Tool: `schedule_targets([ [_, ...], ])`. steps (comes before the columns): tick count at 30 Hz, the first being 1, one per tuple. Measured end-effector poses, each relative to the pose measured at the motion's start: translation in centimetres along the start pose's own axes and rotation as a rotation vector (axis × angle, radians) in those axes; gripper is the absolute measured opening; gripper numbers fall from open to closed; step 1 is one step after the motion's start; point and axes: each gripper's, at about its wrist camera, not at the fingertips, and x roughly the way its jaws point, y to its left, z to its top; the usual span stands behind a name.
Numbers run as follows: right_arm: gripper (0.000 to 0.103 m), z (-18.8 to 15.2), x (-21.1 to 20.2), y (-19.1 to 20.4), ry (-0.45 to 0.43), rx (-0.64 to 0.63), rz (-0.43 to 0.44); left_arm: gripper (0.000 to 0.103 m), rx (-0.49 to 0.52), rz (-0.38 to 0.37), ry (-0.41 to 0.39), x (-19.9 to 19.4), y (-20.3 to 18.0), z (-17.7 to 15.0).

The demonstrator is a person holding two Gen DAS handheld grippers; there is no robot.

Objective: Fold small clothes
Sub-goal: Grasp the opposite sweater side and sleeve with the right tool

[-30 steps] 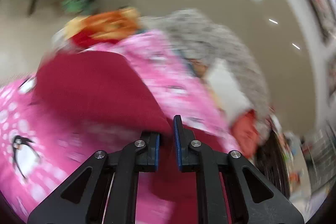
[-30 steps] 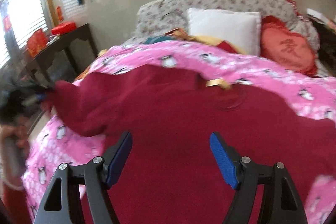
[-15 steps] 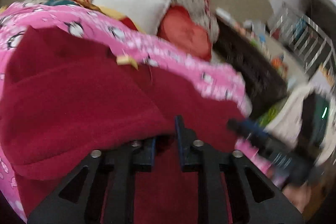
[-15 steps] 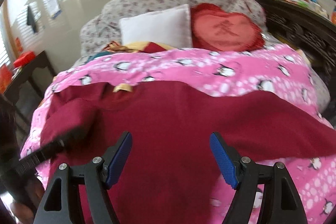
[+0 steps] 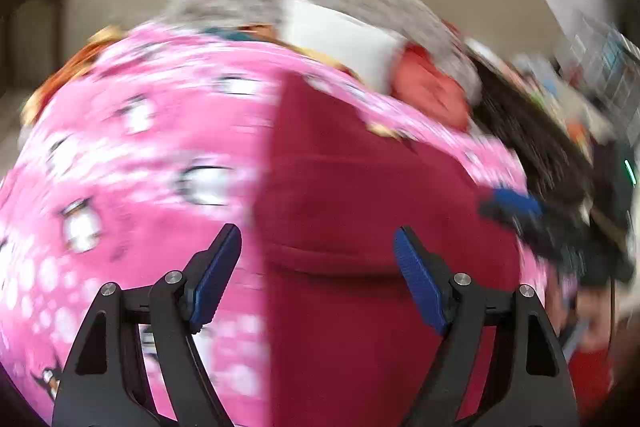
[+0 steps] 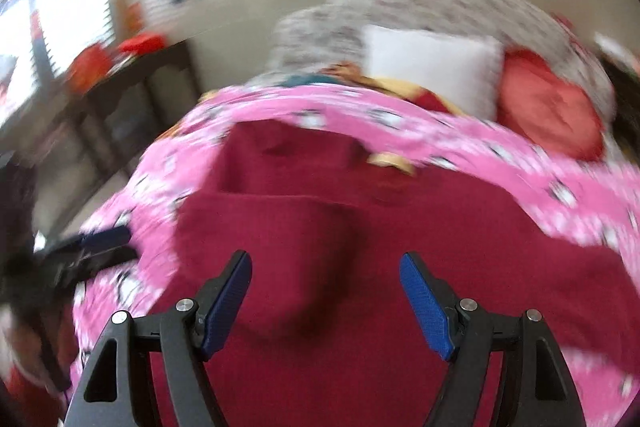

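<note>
Pink penguin blanket (image 5: 120, 155) beneath maroon garment (image 5: 360, 187); left gripper (image 5: 318, 275) jaws opening, empty; right gripper (image 6: 325, 301) open; released fold may spring back

The left gripper (image 5: 318, 259) hangs over the dark red garment (image 5: 360, 195), its jaws opening, nothing pinched between the blue pads (image 5: 418, 281). The right gripper (image 6: 325, 297) tilts down over the same garment, jaws spread wide and empty, pads clear of the cloth
</note>
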Motion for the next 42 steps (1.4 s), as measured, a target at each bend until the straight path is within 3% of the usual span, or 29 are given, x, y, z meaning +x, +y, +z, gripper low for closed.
schedule_targets([
  [3, 0.075, -0.1, 2.3, 4.8, 0.03, -0.147, 0.023, 0.079, -0.145, 0.068, -0.029, 0.1, 4.0, 0.4],
  [6, 0.075, -0.2, 5.2, 7.9, 0.071, -0.23, 0.03, 0.079, -0.225, 0.044, -0.044, 0.4, 5.9, 0.1],
  [9, 0.075, 0.6, 7.4, 9.3, 0.062, -0.264, -0.011, 0.079, -0.235, 0.06, -0.04, 0.8, 6.6, -0.2],
  [12, 0.075, 1.6, 8.6, 10.0, -0.002, -0.329, -0.075, 0.079, -0.213, 0.069, -0.037, 1.2, 6.3, -0.4],
  [16, 0.074, 1.7, 11.4, 10.9, 0.039, -0.416, -0.039, 0.079, -0.234, 0.039, -0.024, 1.8, 6.6, -0.4],
  [17, 0.07, 1.4, 12.0, 11.0, 0.052, -0.425, -0.021, 0.079, -0.233, 0.041, -0.02, 1.9, 6.5, -0.4],
  [18, 0.047, 1.1, 12.5, 11.0, 0.048, -0.416, -0.012, 0.079, -0.228, 0.049, -0.016, 2.1, 6.4, -0.4],
  [19, 0.031, 1.0, 12.7, 10.6, 0.049, -0.399, -0.012, 0.079, -0.223, 0.053, -0.014, 2.1, 6.3, -0.4],
  [21, 0.016, 1.1, 11.9, 9.6, 0.049, -0.354, 0.016, 0.079, -0.21, 0.059, -0.011, 2.0, 6.0, -0.5],
  [23, 0.016, 1.5, 9.5, 8.0, 0.021, -0.307, 0.057, 0.079, -0.205, 0.06, -0.022, 1.6, 5.7, -0.3],
  [27, 0.016, 2.1, 2.6, 2.6, -0.089, -0.199, 0.044, 0.079, -0.204, 0.056, -0.047, 1.1, 5.2, -0.2],
  [31, 0.016, 1.1, -1.3, -2.6, -0.154, -0.141, -0.066, 0.079, -0.181, 0.058, -0.022, 1.9, 4.0, -0.3],
  [35, 0.016, -0.1, -2.4, -6.0, -0.116, -0.009, -0.049, 0.079, -0.128, 0.029, 0.002, 2.0, 1.5, -0.5],
  [39, 0.016, -0.9, -3.7, -7.9, -0.14, 0.012, -0.216, 0.079, -0.027, 0.018, -0.006, 1.3, -1.8, -0.7],
  [42, 0.016, -2.0, -5.1, -12.0, -0.134, 0.179, -0.303, 0.079, 0.062, 0.039, 0.027, 2.1, -4.3, -1.3],
])
